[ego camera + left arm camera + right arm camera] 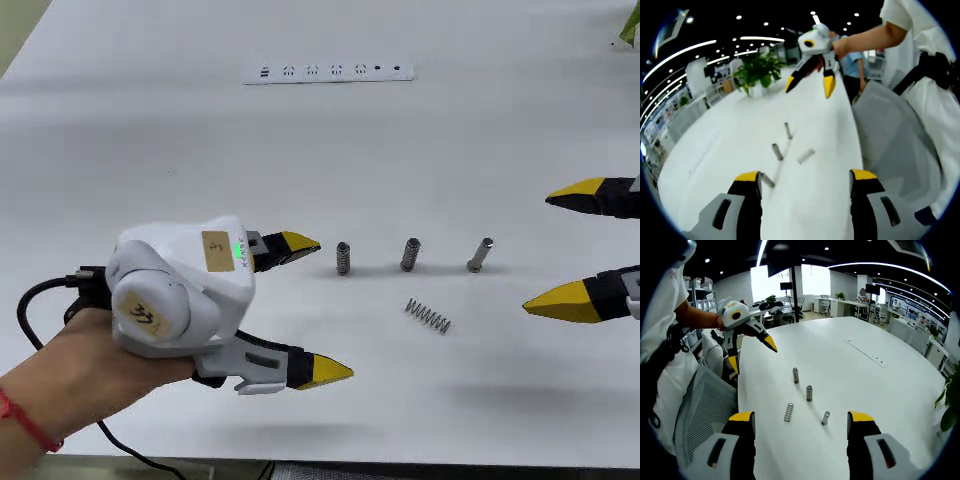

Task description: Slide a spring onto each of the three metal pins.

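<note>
In the head view, three pins stand in a row on the white table point(150, 130), toward its near edge. The first pin point(343, 258) and second pin point(410, 254) look ribbed, so we take each to carry a spring already. The third pin point(480, 254) is smooth, bare and leans a little. The loose spring point(428, 315) lies flat just nearer the near edge, apart from all three. The left tool point(315, 305) sits beside the first pin with its jaws spread wide and empty. The right tool point(550, 250) reaches in from the right edge, jaws also apart and holding nothing. A power strip point(330, 72) lies near the far edge.

In the left gripper view, our own jaws stand apart with nothing between them. The row of pins runs away from us, and the loose spring point(806, 155) lies beside it. A mesh chair point(895, 145) stands at the table's edge and a plant point(757, 72) at its far end, under strip lights.

In the right gripper view, the jaws are apart and the third pin point(825, 418) is nearest. The room is an open office with desks.

We judge two of the three pins done and the last spring in hand. Next, one tool must close on the loose spring, lift it and line its bore up with the leaning pin. The smooth top may let the spring roll.
</note>
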Available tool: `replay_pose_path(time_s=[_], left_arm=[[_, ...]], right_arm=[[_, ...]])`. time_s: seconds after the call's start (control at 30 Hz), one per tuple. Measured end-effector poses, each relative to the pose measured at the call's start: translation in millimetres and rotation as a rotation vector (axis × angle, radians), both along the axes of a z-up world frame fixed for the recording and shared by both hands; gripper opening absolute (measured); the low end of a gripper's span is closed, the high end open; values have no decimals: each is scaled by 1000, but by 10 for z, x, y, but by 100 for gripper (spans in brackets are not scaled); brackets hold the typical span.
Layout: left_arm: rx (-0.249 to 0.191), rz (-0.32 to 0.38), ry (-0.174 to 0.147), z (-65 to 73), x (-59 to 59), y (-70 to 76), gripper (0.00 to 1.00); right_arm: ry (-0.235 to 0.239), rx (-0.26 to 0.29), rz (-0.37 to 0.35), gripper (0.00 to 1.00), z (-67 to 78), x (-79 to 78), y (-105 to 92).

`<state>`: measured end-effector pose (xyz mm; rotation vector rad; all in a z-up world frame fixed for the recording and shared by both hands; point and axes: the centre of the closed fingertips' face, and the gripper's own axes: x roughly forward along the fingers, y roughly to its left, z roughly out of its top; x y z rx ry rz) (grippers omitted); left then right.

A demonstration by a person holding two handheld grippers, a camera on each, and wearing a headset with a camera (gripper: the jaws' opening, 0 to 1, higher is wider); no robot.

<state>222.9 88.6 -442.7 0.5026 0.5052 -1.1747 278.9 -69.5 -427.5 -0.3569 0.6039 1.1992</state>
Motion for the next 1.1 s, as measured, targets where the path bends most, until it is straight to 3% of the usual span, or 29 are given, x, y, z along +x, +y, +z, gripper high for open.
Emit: replay_pose_path(time_s=[0.27,0.37,0.43,0.57,0.67,0.83,1.1], left_arm=[[133,-107,-35,-235,94,-361,54],[165,-129,-31,-351,124,-482,50],[233,-160,-52,-471,173,-502,46],[242,-156,-29,-628,235,-654,40],[295,-164,-45,-760,300,-685,35],[348,-168,-39,-936,344,-734,33],[386,-178,-30,-1058,388,-775,29]], right_arm=[[21,42,-56,81,-65,-229,-217],[28,48,-65,83,-90,-301,-273],[34,57,-71,84,-109,-343,-314],[39,62,-72,87,-166,-413,-400],[46,68,-75,89,-197,-452,-448],[54,79,-72,91,-269,-493,-545],[58,86,-89,90,-291,-504,-617]])
